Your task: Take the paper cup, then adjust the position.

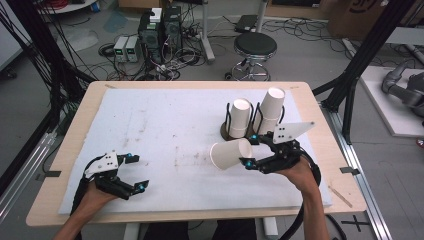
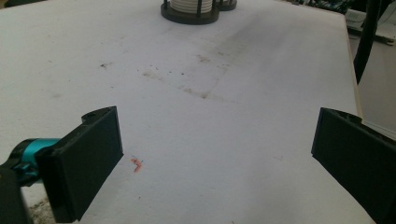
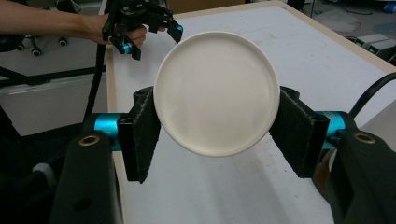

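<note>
My right gripper [image 1: 250, 150] is shut on a white paper cup [image 1: 231, 154], held on its side just above the white mat with the mouth toward the table's left. In the right gripper view the cup's round bottom [image 3: 217, 88] faces the camera, and both black pads [image 3: 140, 126] press on its sides. Behind it stand two wire cup holders on dark bases, each with an upturned white cup stack [image 1: 240, 117] [image 1: 271, 110]. My left gripper [image 1: 139, 171] rests open at the mat's near left with nothing between its jaws [image 2: 219, 126]. It also shows far off [image 3: 154, 39].
A white foam mat [image 1: 165, 120] covers most of the wooden table [image 1: 75, 135]. The holder's dark base [image 2: 190, 11] lies far ahead of the left gripper. A black stool [image 1: 255, 47] and computer boxes [image 1: 160, 35] stand on the floor beyond; black frame posts [image 1: 367, 55] flank the table.
</note>
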`<move>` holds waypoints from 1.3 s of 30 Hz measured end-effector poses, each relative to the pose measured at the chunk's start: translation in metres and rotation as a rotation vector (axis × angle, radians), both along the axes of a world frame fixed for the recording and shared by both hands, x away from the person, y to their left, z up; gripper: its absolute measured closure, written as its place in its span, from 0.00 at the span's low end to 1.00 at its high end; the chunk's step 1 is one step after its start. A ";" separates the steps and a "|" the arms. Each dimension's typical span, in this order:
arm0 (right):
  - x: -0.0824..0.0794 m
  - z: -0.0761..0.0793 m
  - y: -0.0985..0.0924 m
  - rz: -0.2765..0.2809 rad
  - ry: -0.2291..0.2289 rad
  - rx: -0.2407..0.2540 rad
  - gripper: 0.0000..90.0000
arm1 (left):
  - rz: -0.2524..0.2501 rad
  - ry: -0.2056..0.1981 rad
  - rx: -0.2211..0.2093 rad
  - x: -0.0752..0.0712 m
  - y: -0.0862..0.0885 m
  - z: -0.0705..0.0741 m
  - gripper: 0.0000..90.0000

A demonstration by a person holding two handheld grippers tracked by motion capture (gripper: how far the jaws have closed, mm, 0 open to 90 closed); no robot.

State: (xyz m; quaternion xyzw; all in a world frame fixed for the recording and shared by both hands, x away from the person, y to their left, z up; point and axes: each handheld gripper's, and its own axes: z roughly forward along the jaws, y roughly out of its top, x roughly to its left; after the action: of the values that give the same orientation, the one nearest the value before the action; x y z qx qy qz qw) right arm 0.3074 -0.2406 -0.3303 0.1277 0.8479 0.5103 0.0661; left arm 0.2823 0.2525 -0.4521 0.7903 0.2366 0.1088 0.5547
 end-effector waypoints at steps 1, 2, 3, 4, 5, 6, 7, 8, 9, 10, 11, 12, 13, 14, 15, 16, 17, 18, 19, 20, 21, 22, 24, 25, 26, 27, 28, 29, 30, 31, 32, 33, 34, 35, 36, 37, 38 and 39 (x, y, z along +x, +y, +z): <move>0.000 -0.001 0.001 -0.004 0.006 0.002 0.41 | 0.001 0.002 -0.001 0.000 0.000 0.000 0.02; 0.001 -0.002 0.001 -0.003 0.008 -0.008 0.41 | 0.002 0.004 -0.003 0.000 0.000 0.000 0.02; 0.001 -0.002 0.001 -0.007 0.003 -0.006 0.41 | 0.001 0.005 -0.004 0.000 0.000 0.000 0.02; 0.001 -0.002 0.001 -0.002 0.011 0.003 0.41 | 0.001 0.005 -0.004 0.000 0.000 0.000 0.02; 0.001 -0.002 0.001 0.000 0.009 0.004 0.41 | 0.001 0.003 -0.003 0.000 0.000 0.000 0.02; 0.001 -0.002 0.002 -0.005 0.005 0.001 0.41 | 0.001 0.003 -0.003 0.000 0.000 0.000 0.02; 0.002 -0.002 0.002 -0.005 0.007 0.001 0.41 | 0.001 0.002 -0.002 0.000 0.000 0.000 0.02; 0.002 -0.003 0.003 0.000 0.011 0.002 0.41 | 0.000 0.001 -0.001 0.000 0.000 0.000 0.02; 0.002 -0.003 0.005 0.001 0.009 0.000 0.41 | 0.000 0.000 0.000 0.000 0.000 0.000 0.02; 0.002 -0.004 0.006 0.003 0.011 -0.002 0.41 | 0.000 -0.001 0.000 0.000 0.000 0.000 0.02; 0.002 -0.004 0.006 0.006 0.012 -0.004 0.41 | -0.001 0.000 0.000 0.000 0.000 0.000 0.02; 0.002 -0.004 0.007 0.008 0.013 -0.002 0.41 | -0.001 0.001 -0.001 0.000 0.000 0.000 0.02; 0.002 -0.005 0.008 0.010 0.012 -0.003 0.41 | 0.000 0.003 -0.003 0.000 0.000 0.000 0.02; 0.002 -0.005 0.008 0.009 0.012 -0.003 0.41 | 0.000 0.004 -0.002 0.000 0.000 0.000 0.02; 0.002 -0.005 0.009 0.010 0.017 0.000 0.41 | 0.001 0.003 -0.003 0.000 0.001 0.000 0.02; 0.002 -0.005 0.009 0.014 0.016 0.003 0.41 | 0.003 0.002 -0.005 0.000 0.001 0.000 0.02; 0.002 -0.005 0.009 0.013 0.017 0.007 0.41 | 0.004 -0.001 -0.006 0.000 0.001 0.000 0.02; 0.002 -0.005 0.009 0.018 0.018 0.010 0.41 | 0.005 -0.001 -0.007 0.000 0.001 0.000 0.02; 0.002 -0.006 0.009 0.017 0.016 0.010 0.41 | 0.006 0.004 -0.013 0.000 0.001 0.000 0.02; 0.002 -0.006 0.009 0.016 0.018 0.011 0.41 | 0.006 0.005 -0.013 0.000 0.001 0.000 0.02; 0.002 -0.006 0.009 0.018 0.020 0.011 0.41 | 0.007 0.007 -0.014 0.001 0.002 0.000 0.02; 0.002 -0.006 0.008 0.016 0.016 0.009 0.41 | 0.010 0.009 -0.019 0.001 0.002 0.000 0.02; 0.002 -0.006 0.008 0.016 0.017 0.013 0.41 | 0.008 0.011 -0.023 0.001 0.002 0.000 0.02; 0.002 -0.006 0.007 0.012 0.013 0.020 0.41 | 0.006 0.012 -0.024 0.001 0.003 0.000 0.02; 0.002 -0.005 0.007 0.012 0.016 0.024 0.41 | 0.005 0.014 -0.027 0.001 0.003 0.000 0.02; 0.002 -0.005 0.006 0.015 0.017 0.026 0.41 | 0.002 0.015 -0.032 0.002 0.003 0.000 0.02; 0.002 -0.005 0.006 0.015 0.017 0.028 0.41 | 0.002 0.016 -0.034 0.002 0.004 0.000 0.02; 0.002 -0.006 0.006 0.019 0.015 0.028 0.41 | -0.001 0.021 -0.042 0.002 0.004 0.000 0.02; 0.003 -0.006 0.007 0.018 0.018 0.026 0.41 | -0.002 0.019 -0.043 0.002 0.005 0.000 0.02; 0.003 -0.006 0.008 0.017 0.019 0.024 0.41 | -0.009 0.021 -0.046 0.002 0.005 0.000 0.02; 0.003 -0.006 0.008 0.021 0.019 0.025 0.41 | -0.013 0.025 -0.055 0.002 0.005 0.000 0.02; 0.003 -0.006 0.009 0.022 0.020 0.025 0.41 | -0.016 0.032 -0.061 0.002 0.006 0.000 0.02; 0.003 -0.006 0.009 0.023 0.020 0.024 0.41 | -0.020 0.034 -0.070 0.002 0.006 0.001 0.02; 0.004 -0.006 0.009 0.026 0.023 0.025 0.41 | -0.030 0.038 -0.072 0.003 0.006 0.003 0.02; 0.005 -0.006 0.009 0.027 0.016 0.027 0.41 | -0.034 0.036 -0.075 0.003 0.006 0.004 0.02; 0.005 -0.006 0.010 0.031 0.019 0.026 0.41 | -0.036 0.034 -0.085 0.003 0.006 0.007 0.02; 0.005 -0.006 0.010 0.034 0.022 0.026 0.41 | -0.039 0.030 -0.095 0.004 0.007 0.010 0.02; 0.005 -0.006 0.010 0.034 0.024 0.028 0.41 | -0.043 0.026 -0.107 0.004 0.007 0.014 0.02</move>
State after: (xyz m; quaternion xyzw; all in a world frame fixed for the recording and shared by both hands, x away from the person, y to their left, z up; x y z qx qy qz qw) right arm 0.3125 -0.2305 -0.3366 0.1202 0.8434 0.5217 0.0456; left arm 0.2864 0.2598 -0.4378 0.7657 0.2324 0.0740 0.5951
